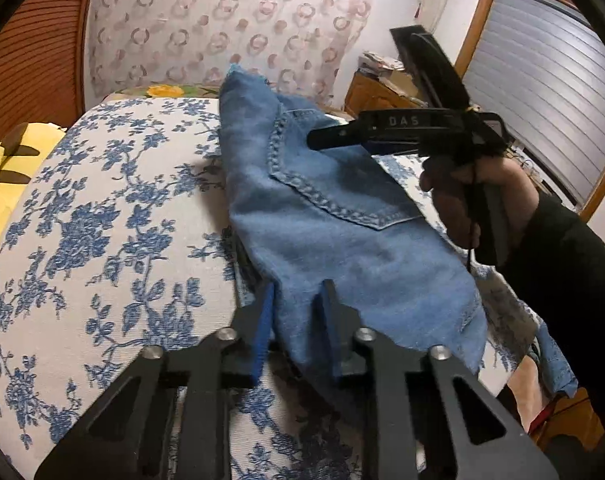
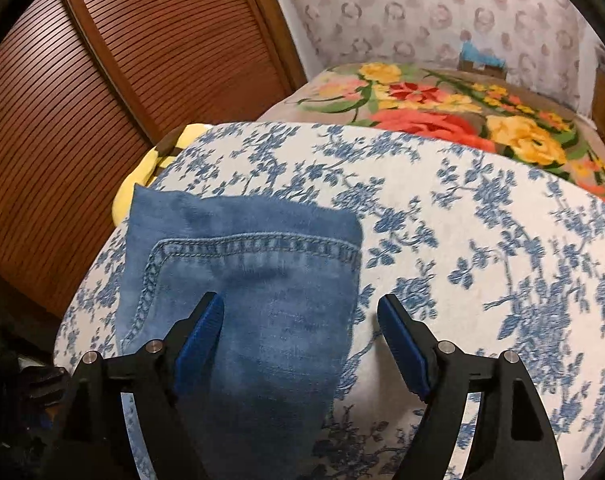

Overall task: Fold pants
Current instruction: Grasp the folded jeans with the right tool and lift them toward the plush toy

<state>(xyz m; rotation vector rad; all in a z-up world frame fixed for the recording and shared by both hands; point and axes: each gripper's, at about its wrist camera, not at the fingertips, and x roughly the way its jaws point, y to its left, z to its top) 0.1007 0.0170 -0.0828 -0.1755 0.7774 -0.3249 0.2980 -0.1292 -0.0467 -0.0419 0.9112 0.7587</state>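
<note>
Fingers of your left gripper (image 1: 296,300) pinch the pants (image 1: 326,216); your right gripper (image 2: 300,320) gapes, so unsupported denim may sag.

Left gripper (image 1: 294,300) jaws pinch the denim pants (image 1: 334,216) (right gripper (image 1: 342,136) above them).

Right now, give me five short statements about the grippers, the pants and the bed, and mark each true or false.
1. The left gripper is shut on the denim pants. True.
2. The right gripper is shut on the pants. False: its jaws stand wide open above them.
3. The pants lie on a blue floral bedspread. True.
4. The pants are black. False: they are light blue denim.
5. A bright flowered blanket lies beyond the bedspread. True.
</note>
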